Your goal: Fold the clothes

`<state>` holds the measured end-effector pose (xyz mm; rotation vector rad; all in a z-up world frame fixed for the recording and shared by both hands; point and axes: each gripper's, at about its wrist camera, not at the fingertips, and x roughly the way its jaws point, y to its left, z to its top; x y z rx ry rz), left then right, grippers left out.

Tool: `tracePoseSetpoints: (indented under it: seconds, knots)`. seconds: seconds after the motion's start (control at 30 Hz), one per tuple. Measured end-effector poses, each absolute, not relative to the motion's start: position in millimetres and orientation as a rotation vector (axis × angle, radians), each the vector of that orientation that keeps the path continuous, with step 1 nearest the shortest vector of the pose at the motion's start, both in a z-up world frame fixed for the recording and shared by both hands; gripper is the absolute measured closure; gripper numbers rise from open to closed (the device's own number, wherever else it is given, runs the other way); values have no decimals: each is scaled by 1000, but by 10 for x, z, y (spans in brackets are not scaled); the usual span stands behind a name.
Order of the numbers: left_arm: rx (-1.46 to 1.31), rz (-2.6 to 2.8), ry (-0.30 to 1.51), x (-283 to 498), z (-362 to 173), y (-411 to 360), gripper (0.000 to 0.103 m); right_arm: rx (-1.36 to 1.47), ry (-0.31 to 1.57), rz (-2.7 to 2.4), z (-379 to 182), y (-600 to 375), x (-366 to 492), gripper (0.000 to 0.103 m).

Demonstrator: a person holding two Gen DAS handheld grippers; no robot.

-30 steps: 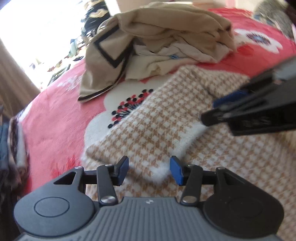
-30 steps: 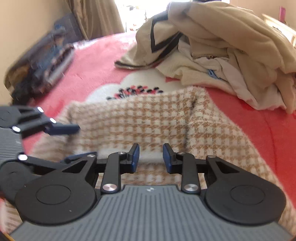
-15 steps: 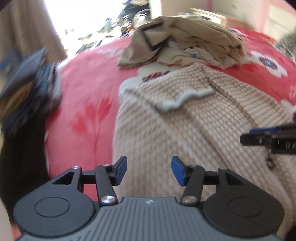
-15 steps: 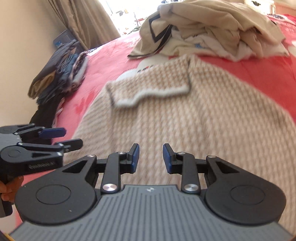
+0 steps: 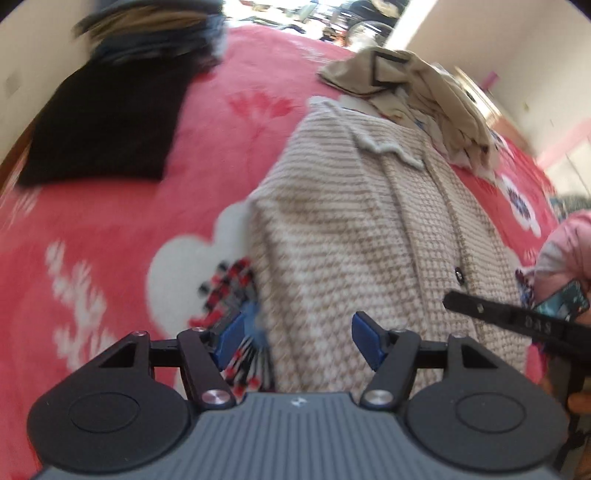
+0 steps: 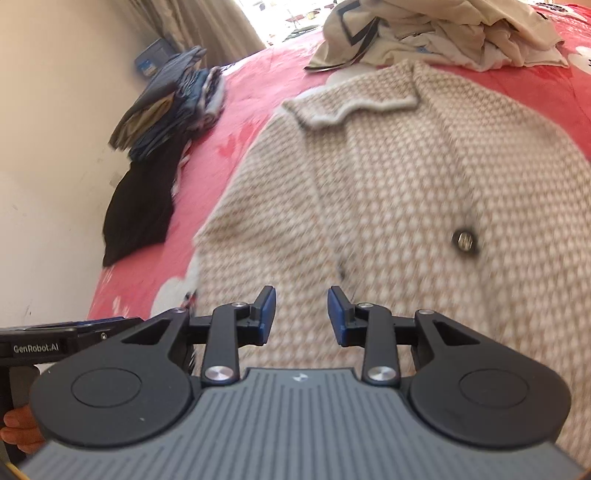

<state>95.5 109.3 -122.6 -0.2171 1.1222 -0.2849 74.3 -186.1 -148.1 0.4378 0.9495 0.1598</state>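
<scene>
A beige and white houndstooth cardigan [image 5: 362, 229] [image 6: 399, 177] lies spread on the red flowered bedspread [image 5: 110, 240], collar at the far end, dark buttons down its front. My left gripper [image 5: 299, 341] hovers over the cardigan's near left edge, its jaws opening with nothing held between them. My right gripper [image 6: 301, 319] hangs above the cardigan's lower front, jaws opening slightly, with only cloth beneath them. Each gripper shows at the other view's edge.
A heap of cream and beige clothes [image 5: 417, 96] [image 6: 436, 33] lies beyond the collar. A black folded garment [image 5: 107, 122] [image 6: 144, 210] and a stack of folded clothes [image 6: 173, 99] sit along the wall at the left. A pink sleeve [image 5: 565, 251] shows at right.
Both grippers have pulled back from the collar toward the cardigan's near end and risen. The left one rolled and its jaws spread wider. The collar flap now lies flat.
</scene>
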Motion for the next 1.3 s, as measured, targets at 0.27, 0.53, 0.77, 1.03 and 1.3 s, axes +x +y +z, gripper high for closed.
tracePoseSetpoints:
  seconds: [0.27,0.53,0.77,1.03,1.3]
  knots:
    - [-344,-208,1157,600,-1464,1488,35,388,976,178,-1441,-1503,240,60]
    - [-422,-207,1189,695,-1788,1542,35,281,1044,231,-1621,-1062,25,52]
    - [-464,-193,1186,794,-1930,1571,36,112,1065,232,-1822,-613,203,44]
    - [-503,-182,1181,766,-1978,1655,36,15,1119,200,-2126,-266,186,19]
    - [-553,-163,1166,802,-2031,1765,36,-332,1110,201,-2270,118,-156,19]
